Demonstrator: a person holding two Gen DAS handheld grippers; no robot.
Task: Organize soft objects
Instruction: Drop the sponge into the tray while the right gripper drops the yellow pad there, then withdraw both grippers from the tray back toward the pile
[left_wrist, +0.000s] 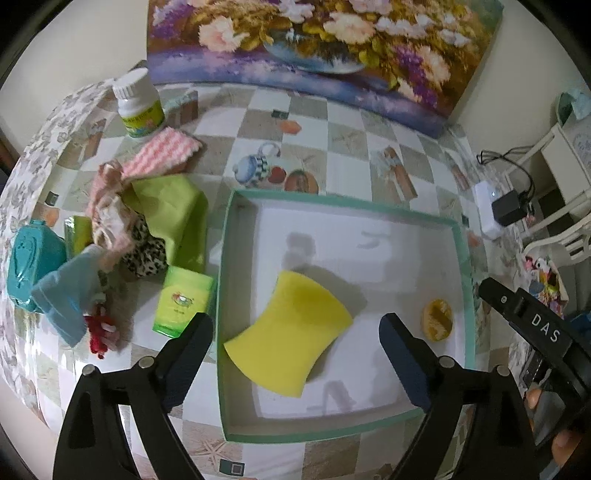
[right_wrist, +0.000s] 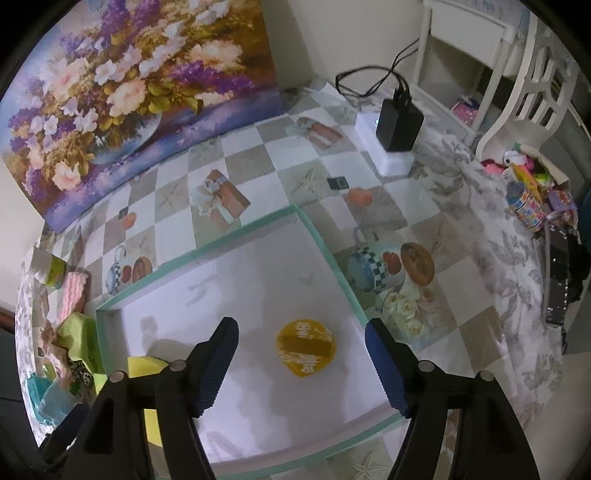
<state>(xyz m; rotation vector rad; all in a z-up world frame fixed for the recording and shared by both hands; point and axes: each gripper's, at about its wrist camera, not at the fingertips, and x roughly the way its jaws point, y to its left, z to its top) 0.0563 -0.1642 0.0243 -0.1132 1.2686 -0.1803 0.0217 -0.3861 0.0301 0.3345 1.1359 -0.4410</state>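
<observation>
Sponge (left_wrist: 290, 334) & round pad (left_wrist: 438, 318) lie in tray (left_wrist: 221, 295), pad right; cloth pile (left_wrist: 147, 221) left of tray.

1. The setting is presenting itself as a home, most likely a dining or living area.
2. A printed checked tablecloth (right_wrist: 280, 155) showing teapots and fruit is covering the table.
3. A flower painting (left_wrist: 317, 48) is leaning against the wall at the table's back edge.
4. A white ornate chair (right_wrist: 532, 99) is standing beside the table.
5. A charger (right_wrist: 399, 125) is sitting plugged in on a white block, its cable trailing off.
6. A white pill bottle (left_wrist: 138, 107) is standing on the table near loose cloths.
</observation>
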